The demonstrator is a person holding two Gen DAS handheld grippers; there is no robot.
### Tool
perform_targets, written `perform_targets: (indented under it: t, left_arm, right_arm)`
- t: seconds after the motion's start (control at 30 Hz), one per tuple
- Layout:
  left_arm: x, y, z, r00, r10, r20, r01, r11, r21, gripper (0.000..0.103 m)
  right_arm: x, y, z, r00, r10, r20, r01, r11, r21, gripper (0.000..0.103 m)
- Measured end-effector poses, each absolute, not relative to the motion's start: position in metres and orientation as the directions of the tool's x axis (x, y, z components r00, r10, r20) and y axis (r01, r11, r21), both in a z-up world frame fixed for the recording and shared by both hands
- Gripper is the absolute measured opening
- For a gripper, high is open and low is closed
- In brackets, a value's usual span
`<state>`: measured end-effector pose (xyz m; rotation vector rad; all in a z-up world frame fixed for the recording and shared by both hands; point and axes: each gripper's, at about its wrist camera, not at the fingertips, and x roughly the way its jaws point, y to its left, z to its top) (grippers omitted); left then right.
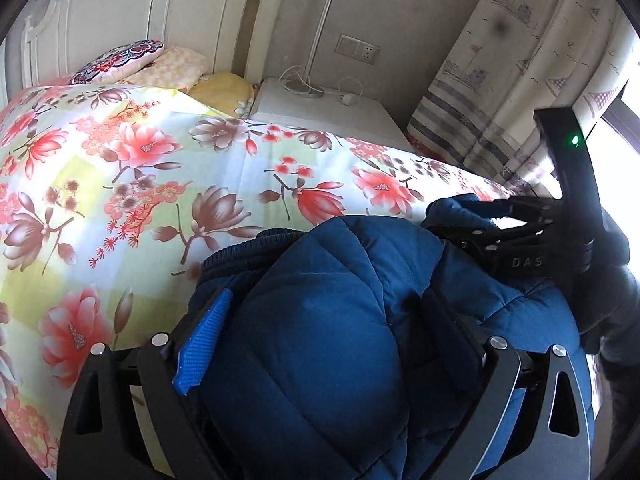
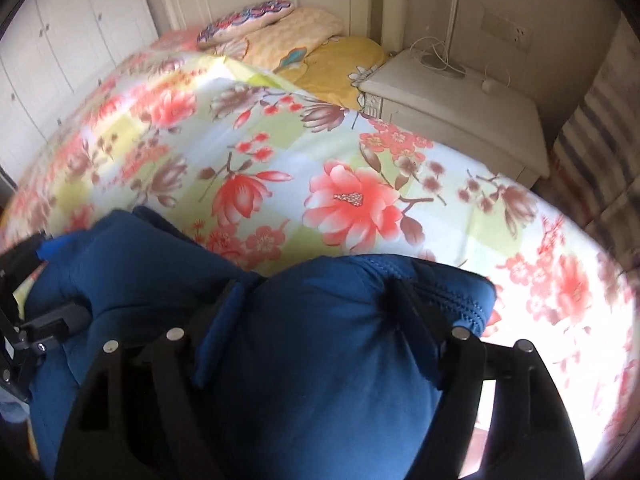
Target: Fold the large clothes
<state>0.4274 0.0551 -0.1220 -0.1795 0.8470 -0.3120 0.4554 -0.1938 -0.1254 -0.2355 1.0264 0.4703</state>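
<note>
Navy padded jacket point(image 1: 320, 340) bulges between the jaws of the left gripper point(image 1: 320, 344), which are clenched on a thick quilted fold with a blue-ribbed finger pad point(image 1: 204, 344) pressed against its side. In the right wrist view the right gripper point(image 2: 316, 320) grasps another bunch of the same jacket point(image 2: 320, 360), its jaws sunk into the fabric near a stitched edge. The left wrist view also shows the right gripper point(image 1: 516, 236) from the side, pinching a jacket corner beyond the main bundle.

The jacket sits at the near edge of the bed point(image 1: 120, 184), on a floral quilt point(image 2: 340, 192) printed with coral and brown blossoms on pale green and white squares. At the far end of the bed lie a patterned cushion point(image 1: 120, 58), a peach pillow point(image 1: 176, 66) and a yellow one point(image 1: 224, 92), against a cream headboard point(image 1: 140, 12). Beside the bed's head stands a white nightstand point(image 1: 320, 116) carrying a lamp base and white cables. A wall socket point(image 1: 358, 50) is above the nightstand, and a printed curtain point(image 1: 520, 72) hangs beyond it. White wardrobe doors point(image 2: 60, 64) stand across the bed from the nightstand.
</note>
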Motion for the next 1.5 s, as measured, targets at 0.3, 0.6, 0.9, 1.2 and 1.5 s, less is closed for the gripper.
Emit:
perform_targets:
  t: [0.3, 0.6, 0.9, 1.2, 1.5]
  left_arm:
    - [0.426, 0.054, -0.122, 0.619, -0.333, -0.711, 0.197, 0.943, -0.269, 0.097]
    - [0.354, 0.056, -0.073, 0.686, -0.265, -0.678, 0.25, 0.96, -0.122, 0.097]
    - [0.294, 0.065, -0.123, 0.64, -0.376, -0.67, 0.302, 0.925, -0.231, 0.099]
    - [0.294, 0.075, -0.14, 0.63, -0.459, -0.626, 0.315, 0.888, -0.334, 0.099]
    - [0.282, 0.089, -0.134, 0.62, -0.449, -0.643, 0.244, 0.89, -0.386, 0.098]
  right_arm:
    - [0.443, -0.154, -0.083, 0.44, 0.303, -0.846, -0.591, 0.807, -0.019, 0.071]
    - [0.45, -0.148, -0.124, 0.399, 0.266, -0.878, -0.598, 0.801, -0.029, 0.071]
    - [0.446, -0.143, -0.127, 0.45, 0.234, -0.862, -0.587, 0.805, -0.087, 0.071]
    - [0.403, -0.104, -0.053, 0.526, 0.281, -0.802, -0.652, 0.739, -0.168, 0.054]
    - [0.394, -0.016, -0.126, 0.38, 0.168, -0.91, -0.789, 0.573, -0.223, 0.048]
